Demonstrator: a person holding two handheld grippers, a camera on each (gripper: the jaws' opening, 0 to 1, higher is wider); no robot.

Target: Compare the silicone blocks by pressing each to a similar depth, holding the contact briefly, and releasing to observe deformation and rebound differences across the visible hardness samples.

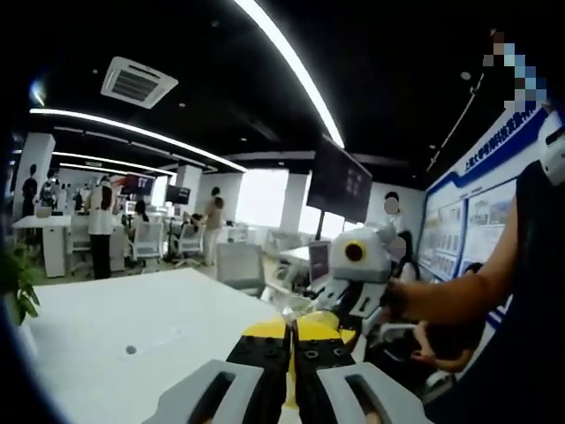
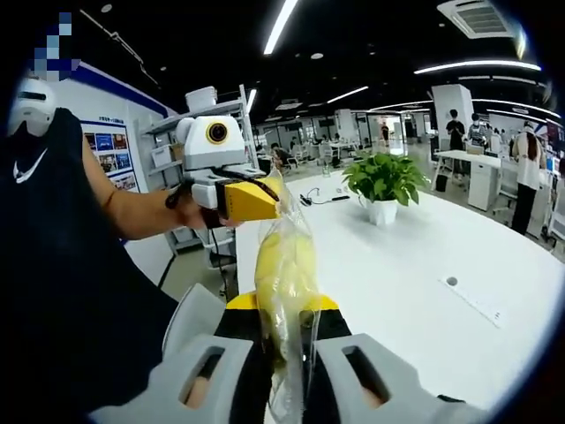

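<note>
With both the left gripper [image 1: 291,331] and the right gripper [image 2: 284,311] clamped on the clear plastic bag holding a yellow silicone block [image 2: 284,265] above the white table [image 2: 415,274], separate them gently to avoid tearing.

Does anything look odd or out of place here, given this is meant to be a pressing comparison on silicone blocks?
Yes. Both claws are shut on a clear plastic bag with something yellow inside, stretched in the air between the left claw and right claw, above the white table. Nothing is being pressed, and I cannot make out separate blocks.
</note>
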